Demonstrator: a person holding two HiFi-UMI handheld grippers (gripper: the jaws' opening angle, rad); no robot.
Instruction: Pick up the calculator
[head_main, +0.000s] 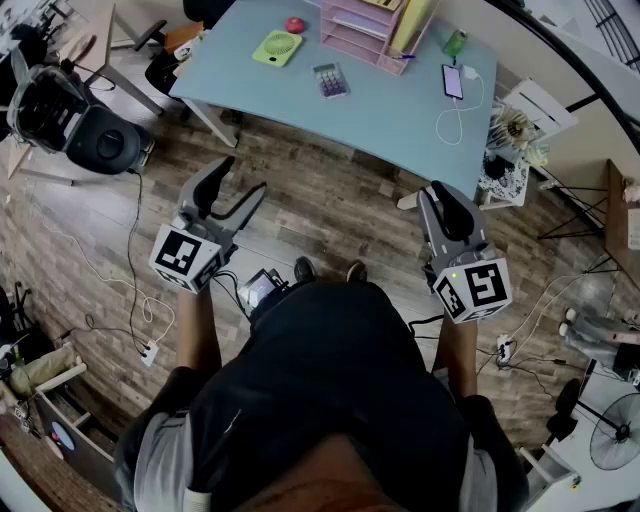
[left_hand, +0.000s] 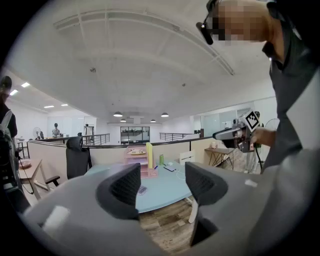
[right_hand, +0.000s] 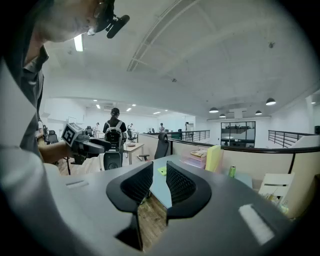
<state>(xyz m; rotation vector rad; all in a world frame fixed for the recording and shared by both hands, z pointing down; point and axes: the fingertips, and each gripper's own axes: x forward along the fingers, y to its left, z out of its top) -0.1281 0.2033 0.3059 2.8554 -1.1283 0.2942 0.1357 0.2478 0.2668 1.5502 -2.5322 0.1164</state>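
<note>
I hold the grey, marker-cubed left gripper near level, jaws wide and empty; the matching right gripper shows only a narrow gap.

Bright even light, fisheye-warped edges

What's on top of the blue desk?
Calculator, green fan, small red object, pink drawer organiser, yellow folder, green can, phone with white cable. The organiser covers the desk behind it.
</note>
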